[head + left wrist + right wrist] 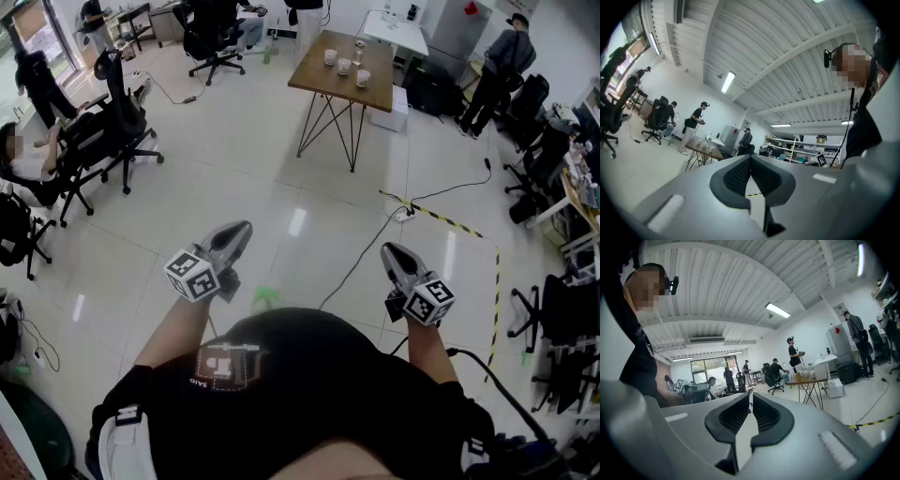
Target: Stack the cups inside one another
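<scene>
Nearest is the person's black shirt, and from it two bare forearms reach forward at about waist height. Each hand carries a gripper, held almost level and pointing ahead to the far end of the room. The left gripper has its jaws pressed together at the tips with nothing between them. The right gripper is clenched in the same way and is also empty. Both hang over the shiny floor, well apart from any object.

A little further, a dark cable runs across the tiles to a strip of yellow and black tape.

Far beyond this stands a wooden table on thin metal legs. The cups are on its top, several small white ones standing upright and separate, not yet nested. They are too small here to tell the material.

I judge they are light and have thin walls, so a hard squeeze could bend or tip them, and a smooth wall may slip. The best hold seems to be at the rim, one jaw inside and one outside, or softly across the upper wall. First the person must walk to the table and open the jaws.
</scene>
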Motion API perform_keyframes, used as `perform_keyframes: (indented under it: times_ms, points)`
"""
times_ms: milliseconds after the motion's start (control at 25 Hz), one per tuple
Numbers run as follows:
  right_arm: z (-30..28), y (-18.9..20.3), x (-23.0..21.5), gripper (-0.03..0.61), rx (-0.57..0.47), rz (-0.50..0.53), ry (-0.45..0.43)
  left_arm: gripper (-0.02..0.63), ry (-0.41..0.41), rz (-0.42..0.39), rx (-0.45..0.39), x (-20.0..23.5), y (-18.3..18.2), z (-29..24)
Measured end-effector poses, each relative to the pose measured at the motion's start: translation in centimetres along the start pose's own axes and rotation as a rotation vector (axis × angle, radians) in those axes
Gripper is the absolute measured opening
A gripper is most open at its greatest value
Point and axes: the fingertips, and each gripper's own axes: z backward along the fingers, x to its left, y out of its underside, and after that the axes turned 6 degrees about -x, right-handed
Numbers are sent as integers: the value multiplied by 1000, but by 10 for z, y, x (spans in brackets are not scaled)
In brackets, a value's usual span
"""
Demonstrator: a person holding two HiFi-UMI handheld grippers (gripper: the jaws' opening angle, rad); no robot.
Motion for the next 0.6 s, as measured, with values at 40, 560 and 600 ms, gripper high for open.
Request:
perform_keyframes:
  times_ms: [40, 560, 600]
  points:
    - [-22, -3, -1, 40, -14, -1, 6, 0, 10, -12, 7, 20, -8, -5]
    - [-216, -43, -59, 60, -57, -18, 131, 2, 139, -68, 60, 204, -84, -121]
    - [-226, -42, -69, 60, -50, -22, 136, 2, 138, -62, 64, 211, -82, -132]
